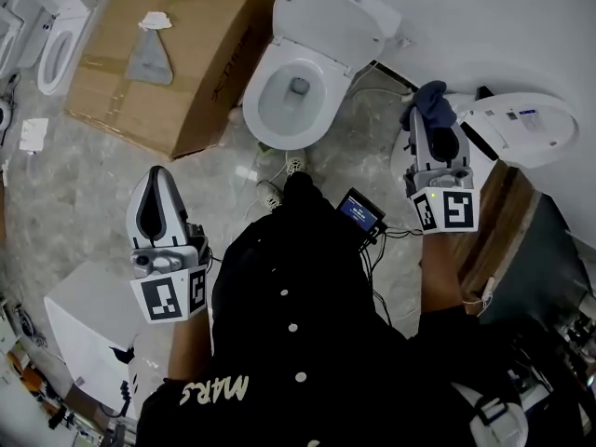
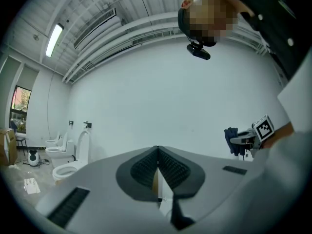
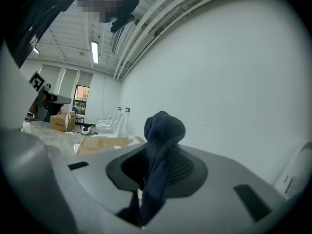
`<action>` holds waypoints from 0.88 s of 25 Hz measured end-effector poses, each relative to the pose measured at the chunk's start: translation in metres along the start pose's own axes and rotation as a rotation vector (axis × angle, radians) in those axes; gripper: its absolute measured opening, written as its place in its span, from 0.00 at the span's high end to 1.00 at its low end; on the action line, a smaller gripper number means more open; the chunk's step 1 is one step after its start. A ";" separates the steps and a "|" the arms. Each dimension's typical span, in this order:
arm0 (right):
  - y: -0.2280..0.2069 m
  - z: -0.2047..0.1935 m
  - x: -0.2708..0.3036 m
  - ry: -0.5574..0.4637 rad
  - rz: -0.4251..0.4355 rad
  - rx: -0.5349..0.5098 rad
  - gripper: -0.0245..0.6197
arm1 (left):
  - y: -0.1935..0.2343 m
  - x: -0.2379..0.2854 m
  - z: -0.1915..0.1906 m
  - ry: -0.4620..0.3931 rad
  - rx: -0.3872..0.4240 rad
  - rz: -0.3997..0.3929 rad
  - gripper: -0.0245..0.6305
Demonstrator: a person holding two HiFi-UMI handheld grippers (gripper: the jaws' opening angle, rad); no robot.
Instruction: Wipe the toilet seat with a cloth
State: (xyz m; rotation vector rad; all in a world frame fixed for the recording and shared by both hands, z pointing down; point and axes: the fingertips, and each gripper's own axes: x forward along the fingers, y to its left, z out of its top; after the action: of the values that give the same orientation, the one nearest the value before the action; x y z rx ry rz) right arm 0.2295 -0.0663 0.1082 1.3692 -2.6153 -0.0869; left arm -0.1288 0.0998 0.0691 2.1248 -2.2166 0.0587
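Note:
A white toilet with its lid up and seat down stands ahead of me on the floor. My right gripper is raised to the right of it, shut on a dark blue cloth that bunches above the jaws. My left gripper is held low at the left, jaws shut with nothing between them. Both grippers point upward toward the white wall, away from the toilet. From the left gripper view the right gripper and its cloth show at the far right.
A large cardboard box lies on the floor left of the toilet. Another toilet sits at the right, and one more at the far left. A small device with a screen and cables hang at my front. A white box stands lower left.

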 end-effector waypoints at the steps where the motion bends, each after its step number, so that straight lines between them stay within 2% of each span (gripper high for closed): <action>1: -0.002 -0.004 0.009 0.002 0.018 -0.001 0.82 | -0.002 0.006 0.000 0.006 0.006 0.000 0.95; 11: 0.005 -0.073 0.098 0.057 0.201 -0.082 0.82 | -0.034 0.045 -0.029 0.104 0.035 -0.044 0.95; 15: 0.018 -0.107 0.127 0.099 0.273 -0.153 0.82 | -0.041 0.053 -0.045 0.145 0.024 -0.042 0.95; 19: 0.040 -0.153 0.155 0.180 0.364 -0.294 0.82 | -0.049 0.058 -0.072 0.192 0.005 -0.044 0.95; 22: 0.054 -0.186 0.180 0.236 0.410 -0.329 0.82 | -0.047 0.065 -0.095 0.228 -0.026 -0.035 0.95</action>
State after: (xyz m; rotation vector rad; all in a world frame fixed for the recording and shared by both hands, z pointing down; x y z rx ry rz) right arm 0.1216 -0.1765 0.3234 0.6794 -2.4824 -0.2649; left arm -0.0819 0.0407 0.1675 2.0288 -2.0397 0.2550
